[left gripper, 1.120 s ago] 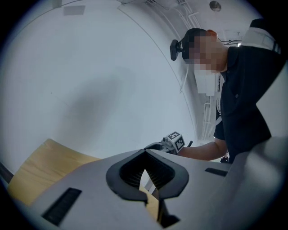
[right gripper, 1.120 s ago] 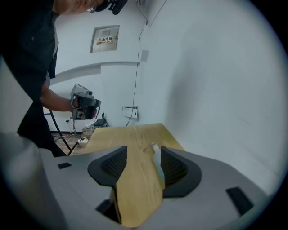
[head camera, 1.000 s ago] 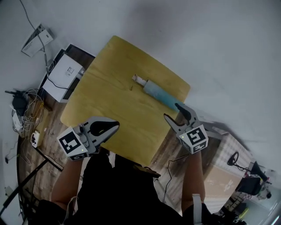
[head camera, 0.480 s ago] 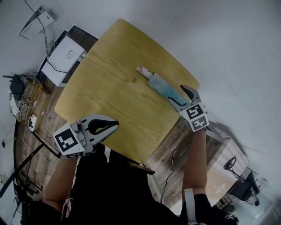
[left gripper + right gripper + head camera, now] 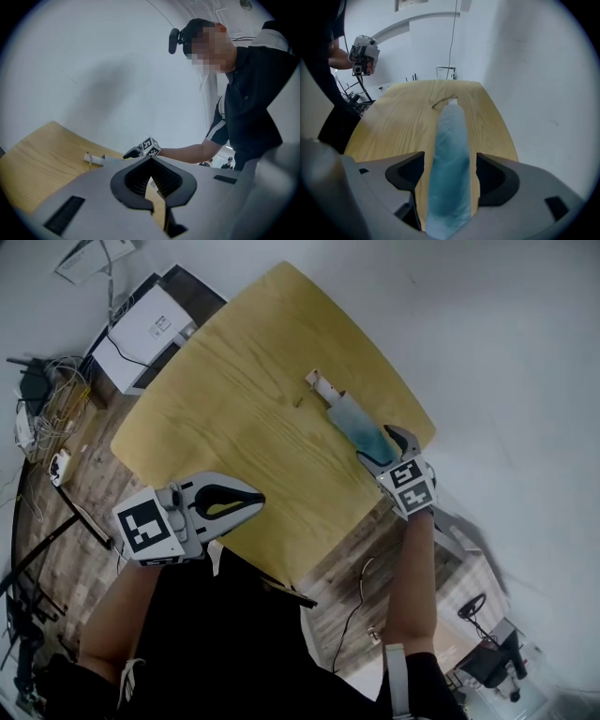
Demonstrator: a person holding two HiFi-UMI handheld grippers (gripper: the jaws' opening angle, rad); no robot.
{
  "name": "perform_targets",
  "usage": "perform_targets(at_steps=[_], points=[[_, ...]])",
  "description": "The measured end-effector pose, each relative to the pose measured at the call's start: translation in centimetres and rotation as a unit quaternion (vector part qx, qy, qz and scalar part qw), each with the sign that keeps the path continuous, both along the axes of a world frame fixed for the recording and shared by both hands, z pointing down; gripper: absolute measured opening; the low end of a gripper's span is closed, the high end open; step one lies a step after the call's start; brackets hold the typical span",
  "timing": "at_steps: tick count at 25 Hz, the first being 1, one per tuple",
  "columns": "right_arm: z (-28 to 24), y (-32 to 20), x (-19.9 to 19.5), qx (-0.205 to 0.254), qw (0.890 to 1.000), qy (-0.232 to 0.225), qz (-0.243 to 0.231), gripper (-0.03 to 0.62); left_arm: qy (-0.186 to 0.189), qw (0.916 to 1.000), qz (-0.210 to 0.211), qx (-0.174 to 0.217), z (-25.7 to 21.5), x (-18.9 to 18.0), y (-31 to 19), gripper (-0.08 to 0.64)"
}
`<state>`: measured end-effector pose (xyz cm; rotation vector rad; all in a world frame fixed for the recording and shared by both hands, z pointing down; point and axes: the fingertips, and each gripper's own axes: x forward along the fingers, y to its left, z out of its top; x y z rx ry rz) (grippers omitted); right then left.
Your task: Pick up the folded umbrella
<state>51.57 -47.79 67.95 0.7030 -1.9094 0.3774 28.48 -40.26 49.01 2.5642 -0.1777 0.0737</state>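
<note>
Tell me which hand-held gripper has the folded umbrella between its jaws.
The right hand-held gripper: its jaws, which have just been opening, stand apart on either side of the blue folded umbrella. The left hand-held gripper is shut and empty, away from it.

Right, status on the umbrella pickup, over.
Right gripper open, jaws just been opening, folded umbrella between them, ungripped. Left gripper shut, empty. Umbrella flat on table. Nothing in the way.
</note>
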Motion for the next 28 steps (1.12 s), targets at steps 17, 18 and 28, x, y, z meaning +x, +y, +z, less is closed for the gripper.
perform_targets(at_steps=[17,18,28], points=[[3.8,0.3,1.4,-0.049,0.998,0.030,0.003,0.314,-0.007,0.9988,-0.044,-0.020,-0.3,-0.5,1.8,0.009],[3.6,0.5,1.6,-0.051,0.998,0.029,0.006,0.311,-0.006,0.9988,-0.044,-0.019,-0.7,-0.2,2.0,0.009],[1.6,5.0,1.1,-0.039,0.997,-0.021,0.056,0.296,-0.001,0.9993,-0.034,0.019,-1.9,-0.4,4.7,0.009]])
